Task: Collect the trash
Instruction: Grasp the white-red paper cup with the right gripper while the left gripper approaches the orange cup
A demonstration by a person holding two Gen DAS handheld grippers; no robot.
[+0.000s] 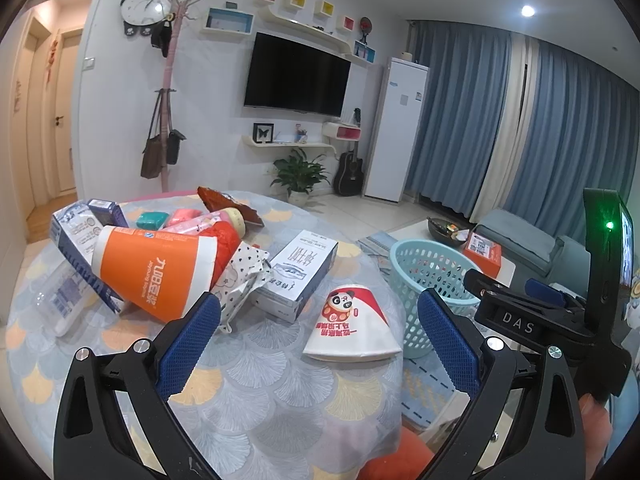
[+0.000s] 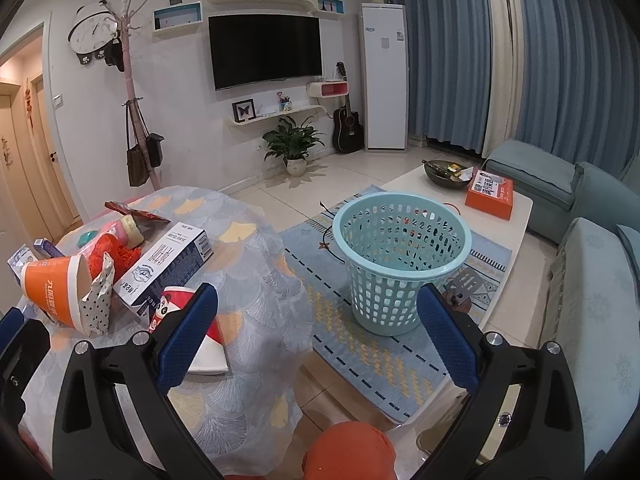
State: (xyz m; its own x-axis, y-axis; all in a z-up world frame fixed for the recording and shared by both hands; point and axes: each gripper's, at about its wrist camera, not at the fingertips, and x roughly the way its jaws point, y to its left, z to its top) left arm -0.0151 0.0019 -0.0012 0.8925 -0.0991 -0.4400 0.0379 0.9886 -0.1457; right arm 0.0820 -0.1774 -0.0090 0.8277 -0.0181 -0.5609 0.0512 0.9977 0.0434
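Both grippers are spread wide with nothing in them, so this looks like the very start of a pick. The left gripper (image 1: 320, 332) hovers over the panda paper cup (image 1: 352, 326) lying on the table (image 1: 280, 400). The teal basket (image 2: 400, 256) sits on the rug beside it, apparently empty. The right gripper (image 2: 318, 332) faces it. Next: drop over the cup, squeeze gently so it doesn't crumple, then carry it across.

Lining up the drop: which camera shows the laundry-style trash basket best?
The right wrist view: the basket stands whole on the rug, its open mouth visible. In the left wrist view the table edge and right gripper cover part of it.
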